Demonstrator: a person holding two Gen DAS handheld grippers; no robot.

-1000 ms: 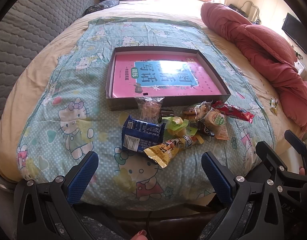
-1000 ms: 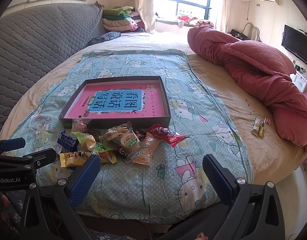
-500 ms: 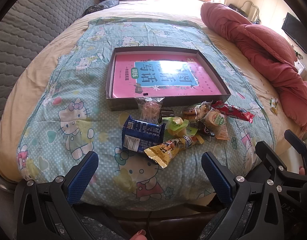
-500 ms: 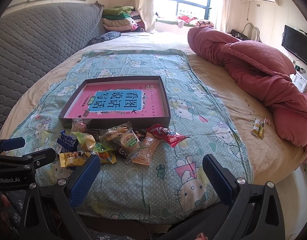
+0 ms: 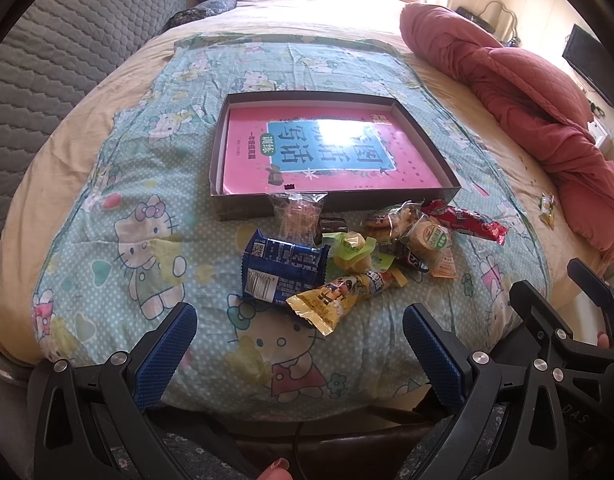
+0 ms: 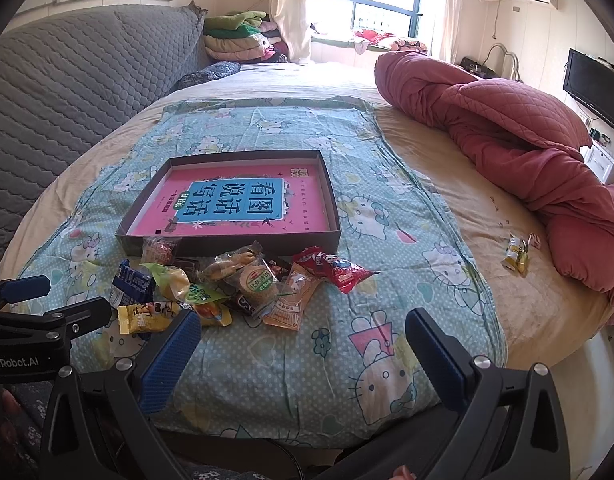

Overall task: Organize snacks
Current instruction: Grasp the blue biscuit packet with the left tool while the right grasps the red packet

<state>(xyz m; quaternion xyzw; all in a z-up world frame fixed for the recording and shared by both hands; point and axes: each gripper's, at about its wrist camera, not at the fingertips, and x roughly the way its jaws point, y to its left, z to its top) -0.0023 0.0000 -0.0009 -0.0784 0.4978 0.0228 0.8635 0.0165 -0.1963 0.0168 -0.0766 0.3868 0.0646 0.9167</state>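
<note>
Snacks [image 5: 347,256] lie in a loose heap on the cartoon-cat blanket [image 5: 139,216], at about 12 o'clock from both grippers and just short of the shallow box [image 5: 219,184]. Nearest of all, the left gripper [image 5: 299,344] hangs low over the bed's near edge with its jaws spread wide and nothing between them; the right gripper [image 6: 303,344] is likewise wide apart and empty, well clear of the heap. Both seem poised to begin, so none of the sorting looks started.

First in reach from the left view are the yellow packet [image 5: 331,300] at 12 o'clock and the blue packet [image 5: 281,268] at 11 o'clock, the yellow one partly overlapping the blue. Behind them sit a green-wrapped sweet [image 5: 349,250], a round biscuit pack [image 5: 429,236] and, toward 1 o'clock, the red packet [image 5: 463,222]. A clear bag [image 5: 299,212] leans against the box's front wall.

The box, beyond the heap, holds only a pink book [image 5: 331,152] lying flat, probably as a liner; it is likely the destination, which would explain the heap right at its front edge. Far off at 2 o'clock in the right view, a stray sweet [image 6: 517,254] lies apart on the sheet beside the red quilt [image 6: 527,136].
</note>
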